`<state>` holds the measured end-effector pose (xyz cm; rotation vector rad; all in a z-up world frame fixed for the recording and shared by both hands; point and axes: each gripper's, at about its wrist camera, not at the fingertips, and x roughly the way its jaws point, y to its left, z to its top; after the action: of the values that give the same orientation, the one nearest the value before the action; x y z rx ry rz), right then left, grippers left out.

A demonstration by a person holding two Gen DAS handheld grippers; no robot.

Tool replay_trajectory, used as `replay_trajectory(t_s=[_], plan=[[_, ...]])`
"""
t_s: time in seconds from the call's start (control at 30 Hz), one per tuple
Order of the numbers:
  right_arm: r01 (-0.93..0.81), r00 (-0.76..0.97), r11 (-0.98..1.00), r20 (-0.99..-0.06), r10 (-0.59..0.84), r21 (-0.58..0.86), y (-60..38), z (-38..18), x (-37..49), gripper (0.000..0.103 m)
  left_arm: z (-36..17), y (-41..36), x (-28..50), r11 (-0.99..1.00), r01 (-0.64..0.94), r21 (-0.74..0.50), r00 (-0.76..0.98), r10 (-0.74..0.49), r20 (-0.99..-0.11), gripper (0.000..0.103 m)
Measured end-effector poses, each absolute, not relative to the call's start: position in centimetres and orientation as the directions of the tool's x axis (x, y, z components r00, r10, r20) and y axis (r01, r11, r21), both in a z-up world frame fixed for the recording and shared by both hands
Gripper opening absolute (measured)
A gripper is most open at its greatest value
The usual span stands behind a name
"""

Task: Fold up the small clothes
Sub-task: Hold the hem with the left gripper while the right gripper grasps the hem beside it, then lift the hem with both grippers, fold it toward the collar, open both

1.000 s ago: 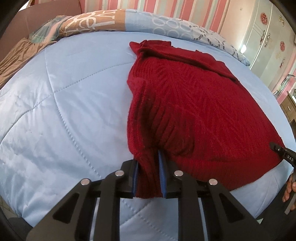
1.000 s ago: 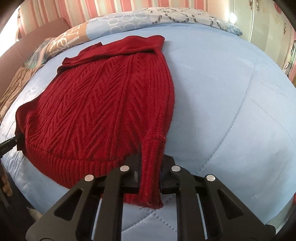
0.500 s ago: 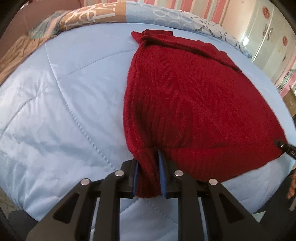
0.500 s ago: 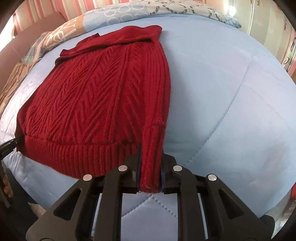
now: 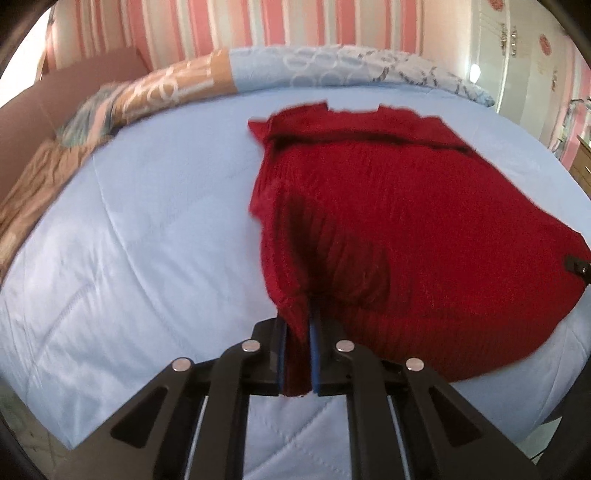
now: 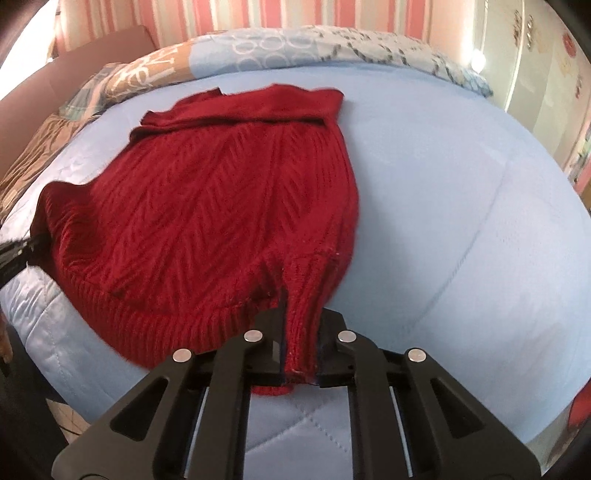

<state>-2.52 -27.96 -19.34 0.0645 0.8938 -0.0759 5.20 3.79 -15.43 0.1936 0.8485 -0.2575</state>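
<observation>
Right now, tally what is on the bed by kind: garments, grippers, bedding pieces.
Garments: 1, the red knitted sweater.
Grippers: 2, the left gripper and the right gripper, each shut on a near corner of the hem.
Bedding pieces: 2, the light blue quilt and the patterned bedding at its far end.
Total: 5

Right gripper clamps red sweater's hem over blue quilt.

A bed with a pale blue quilt fills the room's middle. Patterned bedding lies at its far edge. Pink-striped wall behind; white wardrobe at right.
</observation>
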Motion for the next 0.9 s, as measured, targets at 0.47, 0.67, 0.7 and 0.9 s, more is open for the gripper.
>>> replay_trajectory(t_s=[0.47, 0.67, 0.7, 0.9], plan=[[0.042, 0.779, 0.999, -0.625, -0.050, -0.027, -27.1, -13.3, 5.0, 0.010, -9.6, 1.6, 11.7, 0.958, 0.277, 0.068, 0.770, -0.179, -0.612, 0.009], [0.100, 0.823, 0.995, -0.563, -0.081, 0.003, -29.9, -12.1, 8.2, 0.010, -8.4, 3.5, 15.8, 0.981, 0.194, 0.027, 0.801, -0.142, -0.581, 0.009], [0.102, 0.831, 0.995, -0.550, -0.080, 0.010, -30.1, -11.9, 8.6, 0.010, -8.4, 3.7, 16.2, 0.981, 0.190, 0.029, 0.804, -0.139, -0.578, 0.009], [0.081, 0.876, 0.995, -0.472, -0.095, -0.050, -30.3, -10.3, 11.4, 0.010, -6.6, 3.2, 18.8, 0.977, 0.209, 0.042, 0.833, -0.155, -0.532, 0.009]])
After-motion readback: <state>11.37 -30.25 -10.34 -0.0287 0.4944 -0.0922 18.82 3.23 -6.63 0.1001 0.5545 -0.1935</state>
